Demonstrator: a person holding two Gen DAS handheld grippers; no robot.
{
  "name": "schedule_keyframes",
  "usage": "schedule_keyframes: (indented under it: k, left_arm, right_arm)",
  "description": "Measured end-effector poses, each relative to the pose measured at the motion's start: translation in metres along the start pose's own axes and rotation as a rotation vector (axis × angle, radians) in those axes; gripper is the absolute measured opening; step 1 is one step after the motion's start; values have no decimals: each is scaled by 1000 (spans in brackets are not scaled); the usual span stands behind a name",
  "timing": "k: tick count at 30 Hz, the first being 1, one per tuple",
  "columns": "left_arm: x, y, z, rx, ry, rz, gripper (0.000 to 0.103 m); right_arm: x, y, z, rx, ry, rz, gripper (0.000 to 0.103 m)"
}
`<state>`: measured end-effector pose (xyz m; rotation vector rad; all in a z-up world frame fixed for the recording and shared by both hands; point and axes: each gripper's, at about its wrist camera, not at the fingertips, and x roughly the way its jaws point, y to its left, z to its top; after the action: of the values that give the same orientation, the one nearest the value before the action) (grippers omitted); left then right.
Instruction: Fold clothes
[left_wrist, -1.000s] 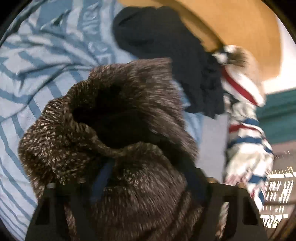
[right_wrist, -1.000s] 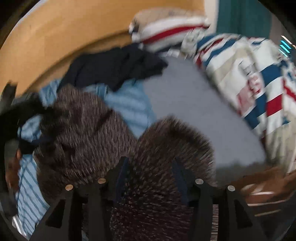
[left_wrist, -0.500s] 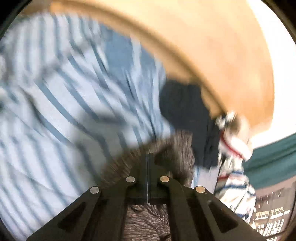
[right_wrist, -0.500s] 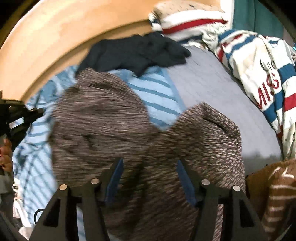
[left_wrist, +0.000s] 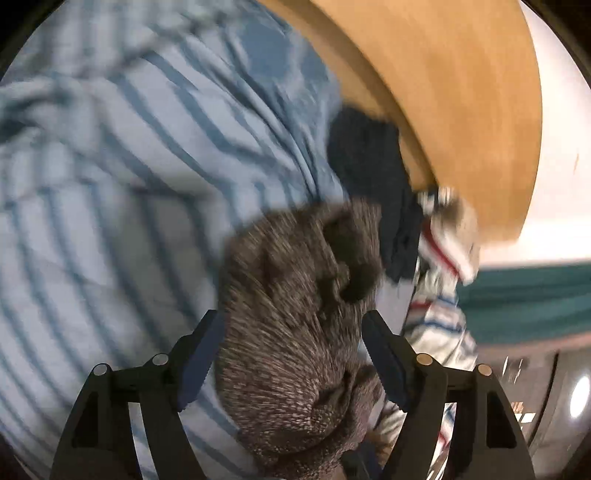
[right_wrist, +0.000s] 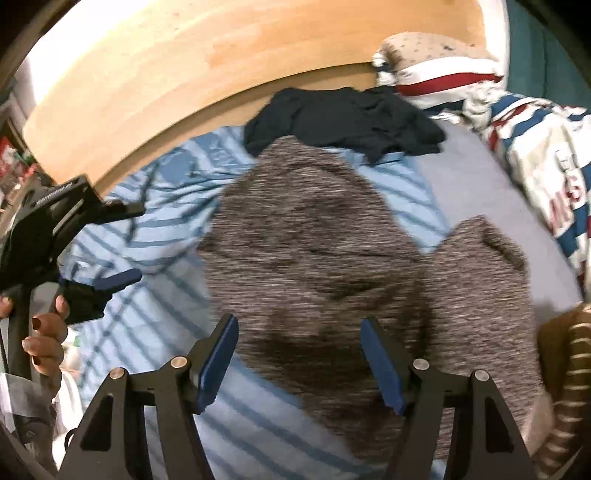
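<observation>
Brown marled knit (right_wrist: 317, 251) lies spread on the striped blue bedding (right_wrist: 155, 229), straight ahead of the right gripper (right_wrist: 299, 354); both jaws gape wide, gripping nothing. The left gripper (left_wrist: 291, 354), equally open, straddles a bunched end, probably released for re-gripping.

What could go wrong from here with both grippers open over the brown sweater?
1. The brown knit sweater lies bunched on the blue striped sheet; a deep pinch by the right gripper could catch sheet too.
2. The left gripper straddles a thick lump, so a grab may take several layers.
3. The dark navy garment touches the sweater's far edge and might get dragged along.
</observation>
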<state>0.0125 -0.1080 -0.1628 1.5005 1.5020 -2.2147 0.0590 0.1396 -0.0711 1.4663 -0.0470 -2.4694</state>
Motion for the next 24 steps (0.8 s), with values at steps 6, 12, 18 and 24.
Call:
schedule_keyframes:
  k: [6, 12, 18, 24]
  left_arm:
    - [93, -39, 5, -1, 60, 6, 77]
    - [113, -39, 15, -34, -8, 51, 19]
    - [41, -20, 26, -83, -153, -33, 14]
    - [-88, 34, 35, -161, -339, -117, 13]
  right_arm:
    - [10, -70, 3, 76, 28, -133, 73]
    - [22, -98, 5, 145, 77, -161, 73]
    - [19, -83, 11, 174, 74, -120, 73]
    - [10, -29, 12, 142, 58, -34, 76]
